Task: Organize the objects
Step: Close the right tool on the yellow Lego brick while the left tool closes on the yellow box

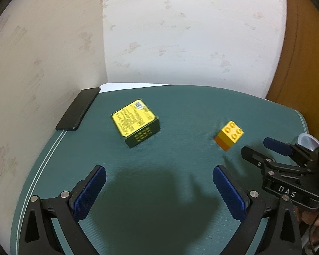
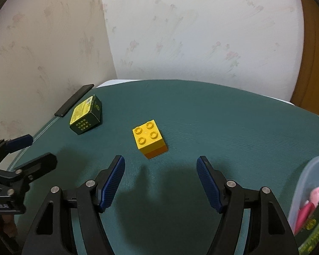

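While both claws are hovering wide open and empty, we're seeing the yellow brick (image 2: 150, 138) sitting mid-bench, dead ahead of the right claw (image 2: 160, 182); the left claw (image 1: 159, 193) is facing the green box (image 1: 136, 122) nearer the bench's (image 1: 191, 106) far-left corner.

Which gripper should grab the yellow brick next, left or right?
Right. The yellow brick lies straight ahead of the open right gripper, and the container is at its right. The left gripper faces the box instead.
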Demonstrator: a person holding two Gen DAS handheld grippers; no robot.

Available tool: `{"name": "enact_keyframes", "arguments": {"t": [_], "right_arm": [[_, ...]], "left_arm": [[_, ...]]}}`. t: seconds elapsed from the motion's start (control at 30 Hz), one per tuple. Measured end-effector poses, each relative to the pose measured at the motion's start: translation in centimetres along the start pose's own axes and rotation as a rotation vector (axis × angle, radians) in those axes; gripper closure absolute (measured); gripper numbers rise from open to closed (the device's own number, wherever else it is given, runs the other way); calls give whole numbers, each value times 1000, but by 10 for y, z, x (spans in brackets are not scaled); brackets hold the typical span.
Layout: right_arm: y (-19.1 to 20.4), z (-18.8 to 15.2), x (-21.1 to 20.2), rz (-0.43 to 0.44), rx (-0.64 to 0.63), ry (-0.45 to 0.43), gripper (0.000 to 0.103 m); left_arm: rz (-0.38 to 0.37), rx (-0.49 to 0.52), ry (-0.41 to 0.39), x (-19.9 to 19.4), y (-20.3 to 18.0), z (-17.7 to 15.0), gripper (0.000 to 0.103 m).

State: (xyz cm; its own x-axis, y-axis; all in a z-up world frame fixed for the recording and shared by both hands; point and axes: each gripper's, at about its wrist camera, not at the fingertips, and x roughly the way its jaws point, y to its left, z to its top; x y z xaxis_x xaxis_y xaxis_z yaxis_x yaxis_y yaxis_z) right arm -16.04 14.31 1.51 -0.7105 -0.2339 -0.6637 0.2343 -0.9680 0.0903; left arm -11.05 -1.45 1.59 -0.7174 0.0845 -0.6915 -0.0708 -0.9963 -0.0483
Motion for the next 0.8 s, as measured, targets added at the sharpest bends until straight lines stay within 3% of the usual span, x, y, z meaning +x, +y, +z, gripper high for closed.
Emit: {"name": "enact_keyframes", "arguments": {"t": [0.6, 0.67, 0.8], "right_arm": [[5, 16, 47, 58, 40, 94, 32], [5, 16, 51, 57, 42, 106, 34], [7, 18, 56, 58, 31, 118, 46]], "left_arm": [[5, -75, 58, 28, 17, 3, 1], [0, -86, 60, 32, 18, 5, 1], [15, -100, 61, 41, 22, 13, 1]]}}
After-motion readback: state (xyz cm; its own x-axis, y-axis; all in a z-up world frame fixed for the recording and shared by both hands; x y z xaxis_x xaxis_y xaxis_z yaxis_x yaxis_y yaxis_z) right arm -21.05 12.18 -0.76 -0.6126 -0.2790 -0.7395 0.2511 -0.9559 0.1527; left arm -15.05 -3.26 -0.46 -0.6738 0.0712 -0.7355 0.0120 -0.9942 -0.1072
